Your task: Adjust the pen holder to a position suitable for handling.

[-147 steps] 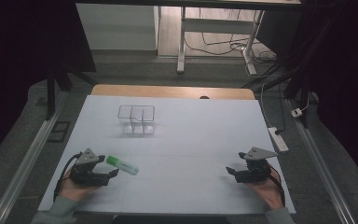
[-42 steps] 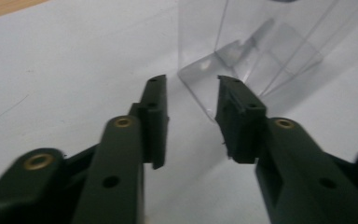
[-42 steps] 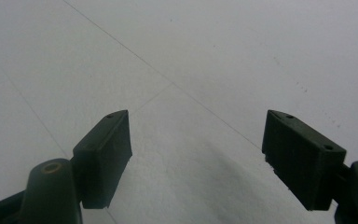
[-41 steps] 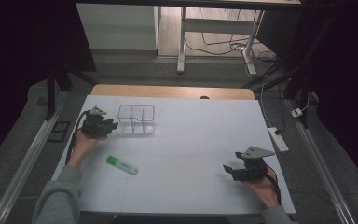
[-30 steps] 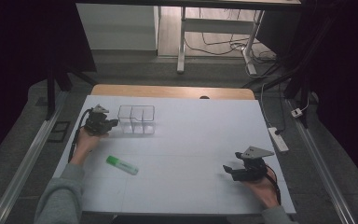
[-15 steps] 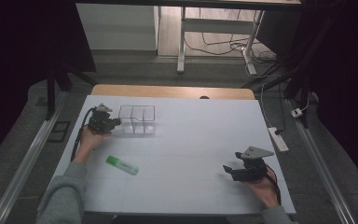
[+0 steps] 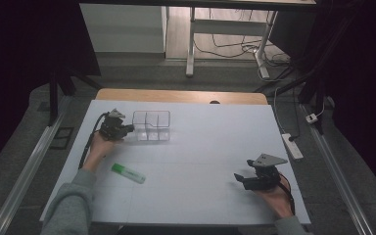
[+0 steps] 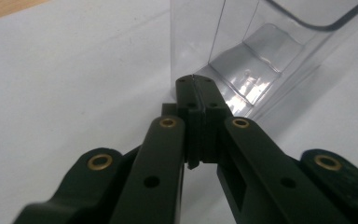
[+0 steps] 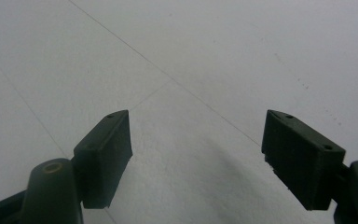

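Note:
A clear plastic box with compartments (image 7: pixel 151 125) stands at the back left of the white table (image 7: pixel 210 147). My left gripper (image 7: pixel 129 129) is at the box's left wall with its jaws pressed together and nothing between them; in the left gripper view the gripper (image 8: pixel 195 81) points at the near corner of the clear box (image 8: pixel 256 51). A green marker (image 7: pixel 128 173) lies flat nearer the person, apart from both grippers. My right gripper (image 7: pixel 238 178) rests at the front right, its jaws wide apart over bare table (image 9: pixel 196 140).
A wooden strip (image 7: pixel 181 95) borders the table's far edge. A power strip (image 7: pixel 292 145) lies off the right edge. Metal rails run along both sides, and desk legs with cables stand behind.
Earlier the left gripper lay at the front left by the marker. It went to the back left and, over the last second, edged right toward the clear box. The right gripper stayed put.

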Tool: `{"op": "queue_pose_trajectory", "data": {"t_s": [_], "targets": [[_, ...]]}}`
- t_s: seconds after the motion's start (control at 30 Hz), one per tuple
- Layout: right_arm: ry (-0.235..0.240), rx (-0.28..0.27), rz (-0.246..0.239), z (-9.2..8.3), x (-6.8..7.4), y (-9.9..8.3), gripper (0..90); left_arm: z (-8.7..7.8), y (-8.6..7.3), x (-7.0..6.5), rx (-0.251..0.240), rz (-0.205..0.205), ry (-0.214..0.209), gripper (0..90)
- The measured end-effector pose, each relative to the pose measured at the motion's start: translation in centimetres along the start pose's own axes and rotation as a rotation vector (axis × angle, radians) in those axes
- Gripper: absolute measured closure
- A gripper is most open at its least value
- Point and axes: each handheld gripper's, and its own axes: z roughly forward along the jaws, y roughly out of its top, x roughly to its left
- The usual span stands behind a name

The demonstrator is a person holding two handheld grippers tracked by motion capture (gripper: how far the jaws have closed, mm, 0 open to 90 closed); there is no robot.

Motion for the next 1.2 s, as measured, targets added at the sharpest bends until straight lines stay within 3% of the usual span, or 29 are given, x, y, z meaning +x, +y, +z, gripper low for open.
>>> {"op": "queue_pose_trajectory", "data": {"t_s": [0.93, 1.2], "targets": [[0.000, -0.004, 0.009, 0.1, 0.0, 0.0, 23.0, 3.1, 2.9, -3.0, -0.007, 0.056, -0.040, 88.7], [-0.004, 0.004, 0.009, 0.2, 0.1, 0.0, 23.1, 4.0, 3.4, -4.3, 0.005, 0.092, -0.051, 88.7]]}}
